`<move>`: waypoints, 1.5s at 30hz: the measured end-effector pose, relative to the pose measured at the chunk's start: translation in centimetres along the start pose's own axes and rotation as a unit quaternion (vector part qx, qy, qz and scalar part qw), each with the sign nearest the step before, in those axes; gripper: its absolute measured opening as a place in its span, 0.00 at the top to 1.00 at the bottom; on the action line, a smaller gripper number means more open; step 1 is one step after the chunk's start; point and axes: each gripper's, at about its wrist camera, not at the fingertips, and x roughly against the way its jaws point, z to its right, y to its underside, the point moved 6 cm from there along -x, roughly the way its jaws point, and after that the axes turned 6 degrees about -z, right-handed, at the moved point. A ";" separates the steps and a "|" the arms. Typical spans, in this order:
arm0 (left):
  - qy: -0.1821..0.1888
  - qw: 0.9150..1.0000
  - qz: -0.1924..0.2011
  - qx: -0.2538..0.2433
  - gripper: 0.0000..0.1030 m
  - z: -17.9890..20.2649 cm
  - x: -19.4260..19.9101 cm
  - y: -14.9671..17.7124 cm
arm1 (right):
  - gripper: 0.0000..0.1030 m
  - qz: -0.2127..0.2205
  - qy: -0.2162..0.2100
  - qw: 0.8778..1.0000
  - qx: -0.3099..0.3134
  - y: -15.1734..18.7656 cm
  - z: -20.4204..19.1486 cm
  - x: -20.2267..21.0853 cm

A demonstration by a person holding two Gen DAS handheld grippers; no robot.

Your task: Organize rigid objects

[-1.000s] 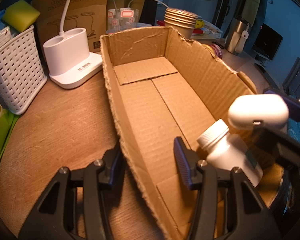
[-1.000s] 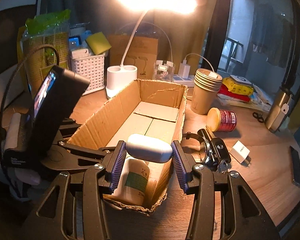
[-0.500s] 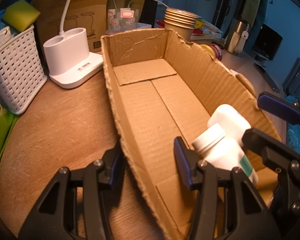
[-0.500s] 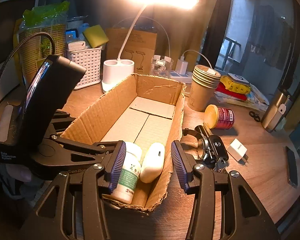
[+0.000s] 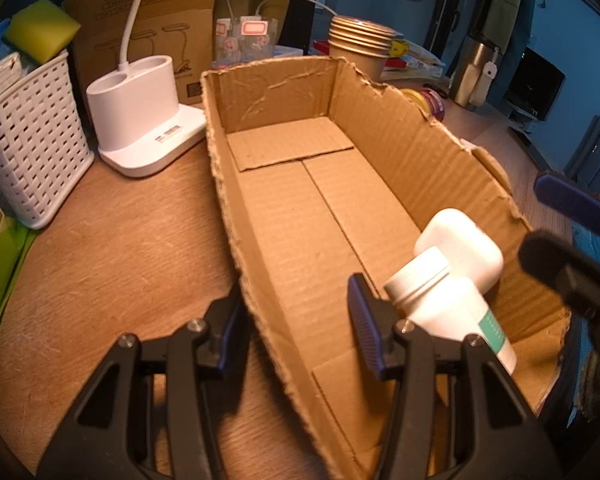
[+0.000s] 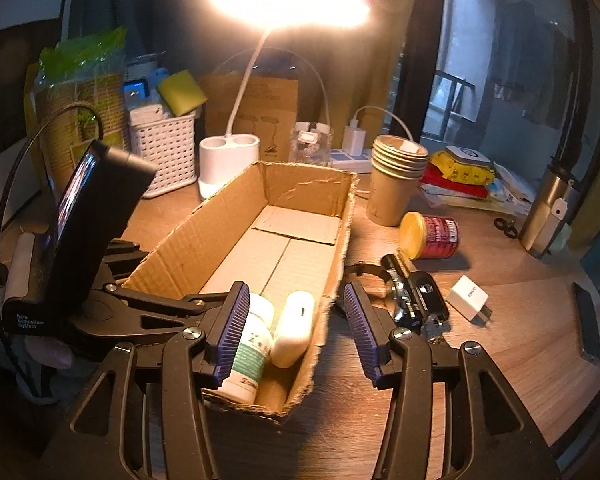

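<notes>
White case [image 6: 293, 330] beside pill bottle [image 6: 249, 350] inside cardboard box [image 6: 240, 216]; right claw [image 6: 296, 330] released above; left claw [image 5: 296, 320] apparently spread, straddling box wall.

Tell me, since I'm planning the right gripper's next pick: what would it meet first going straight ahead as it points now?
Probably the cardboard box's right wall: the right gripper, jaws open and empty, straddles that wall's near end. Just inside lie the white case and pill bottle. Depth is uncertain.
</notes>
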 end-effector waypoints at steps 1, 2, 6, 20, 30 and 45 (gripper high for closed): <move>0.000 1.000 0.000 0.000 0.51 0.0 0.0 0.0 | 0.49 0.002 0.001 1.000 -0.005 0.0 0.3 0.1; 0.000 1.000 0.000 0.000 0.51 0.0 0.0 0.0 | 0.49 0.003 0.003 1.000 -0.008 -0.1 0.6 0.2; 0.000 1.000 0.000 0.000 0.51 0.0 0.0 0.0 | 0.48 0.008 0.011 1.000 -0.024 -0.1 1.9 0.5; 0.000 1.000 0.000 0.000 0.51 0.0 0.0 0.0 | 0.46 0.021 0.043 0.995 -0.090 0.5 6.5 0.8; 0.000 1.000 0.000 0.000 0.51 0.0 0.0 0.0 | 0.44 0.006 0.068 0.989 -0.135 1.9 10.2 0.0; 0.000 1.000 0.000 0.000 0.51 0.0 0.0 0.0 | 0.43 -0.047 0.081 0.979 -0.182 4.9 13.7 -3.3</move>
